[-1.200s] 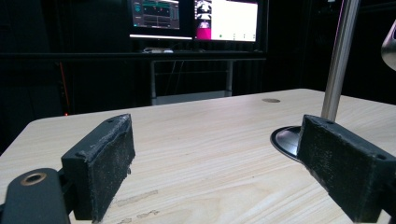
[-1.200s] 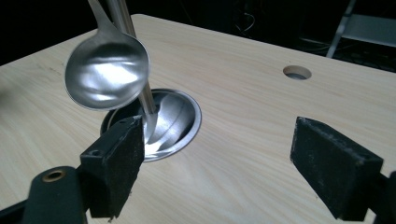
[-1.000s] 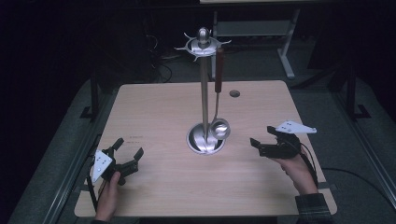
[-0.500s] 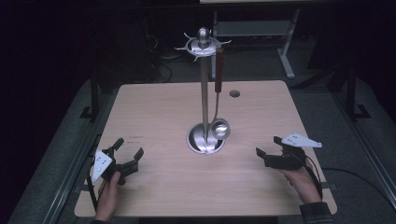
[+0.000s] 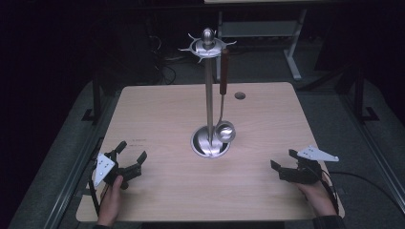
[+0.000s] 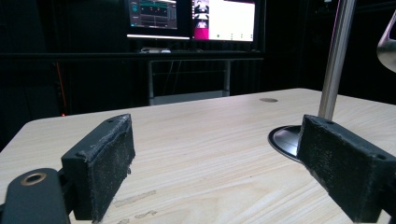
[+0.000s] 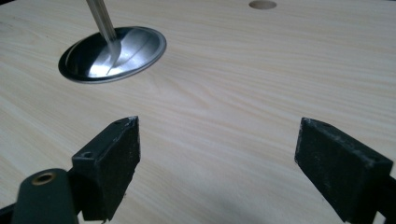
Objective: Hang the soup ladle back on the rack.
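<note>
Pale wood table, one steel utensil stand at its middle: round base, upright pole, a spoked crown on top. A ladle hangs from one spoke on the stand's right side, dark red handle up, bowl down just above the base rim and beside the pole.

Your left gripper sits near the table's front-left corner, held in your left hand. Jaws spread wide, nothing between them. They point roughly toward the stand, which lies well apart, ahead and to the right. In the left gripper view, the pole and base edge show past the right jaw of the left gripper, with the ladle bowl cut off at the upper right corner.

Your right gripper sits near the front-right edge, grey three-cornered plate on top, your right hand behind it. Jaws also wide apart and empty. In the right gripper view, the right gripper frames bare wood; the stand's base lies ahead and to the left, well clear of both pads.

A round hole marks the tabletop behind the stand, toward the far edge. Monitors glow in the dark beyond the table.
</note>
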